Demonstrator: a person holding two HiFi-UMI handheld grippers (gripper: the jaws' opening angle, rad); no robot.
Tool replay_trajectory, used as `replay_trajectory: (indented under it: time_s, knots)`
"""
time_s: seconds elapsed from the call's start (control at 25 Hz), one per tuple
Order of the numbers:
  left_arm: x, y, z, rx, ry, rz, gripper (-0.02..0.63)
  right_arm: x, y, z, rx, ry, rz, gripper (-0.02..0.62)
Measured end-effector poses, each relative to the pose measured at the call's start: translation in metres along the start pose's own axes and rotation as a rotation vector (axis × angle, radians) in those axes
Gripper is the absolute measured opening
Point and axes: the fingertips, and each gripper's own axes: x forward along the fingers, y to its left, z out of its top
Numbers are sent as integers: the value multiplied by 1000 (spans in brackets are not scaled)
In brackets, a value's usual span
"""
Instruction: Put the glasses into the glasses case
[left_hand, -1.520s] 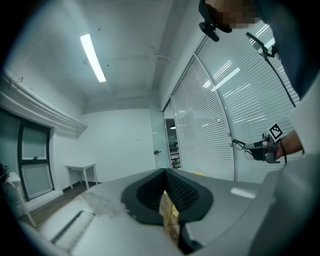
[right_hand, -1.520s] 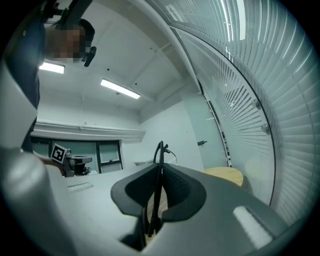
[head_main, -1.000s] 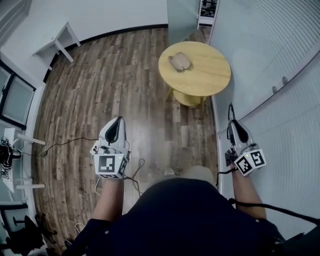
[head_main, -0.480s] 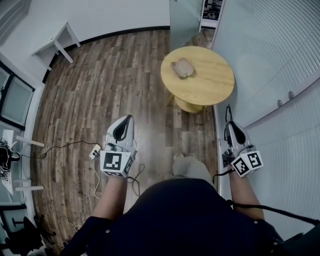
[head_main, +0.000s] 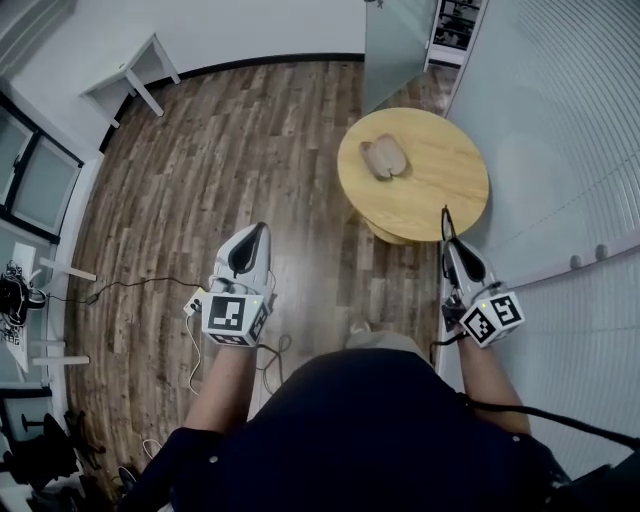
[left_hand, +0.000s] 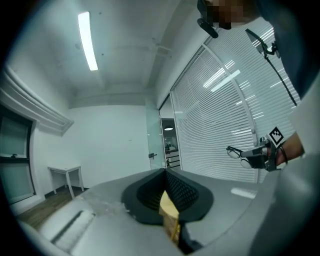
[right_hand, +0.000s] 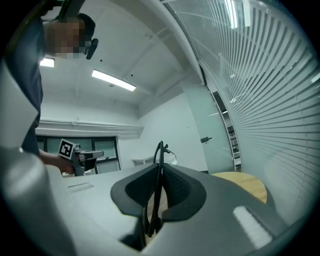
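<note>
An open tan glasses case (head_main: 384, 157) lies on a round wooden table (head_main: 440, 190) ahead, both grippers well short of it. My right gripper (head_main: 447, 243) is held level beside the blinds, shut on the black-framed glasses (head_main: 444, 222), which stick out past its tips. In the right gripper view the folded frame (right_hand: 159, 152) stands upright between the pads (right_hand: 172, 187) of that gripper (right_hand: 160, 167). My left gripper (head_main: 260, 230) hovers over the wooden floor, jaws together with nothing in them; in the left gripper view its tips (left_hand: 164, 172) meet.
White slatted blinds (head_main: 570, 120) run close along the right. A glass partition (head_main: 395, 35) stands beyond the table. A white desk (head_main: 135, 70) is at the far left wall. A cable and power strip (head_main: 192, 300) lie on the floor beside my left arm.
Both grippers have travelled forward toward the round table, which now sits closer to them in the head view. Neither grip has altered.
</note>
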Motion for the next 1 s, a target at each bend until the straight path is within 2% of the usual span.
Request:
replay_trajectory:
  time_s: [0.2, 0.4, 0.6, 0.76, 1.0]
  knots:
    - [25, 4, 6, 10, 7, 32, 3, 37, -17, -11, 32, 59, 83, 34]
    - [30, 8, -13, 8, 55, 68, 3, 65, -25, -25, 40, 121, 143, 34]
    - [38, 28, -30, -16, 91, 80, 3, 92, -38, -34, 68, 140, 140, 34]
    - [67, 56, -33, -18, 76, 78, 3, 125, -48, -35, 58, 144, 130, 34]
    - [136, 97, -29, -22, 48, 7, 3, 184, -61, -29, 66, 152, 86, 34]
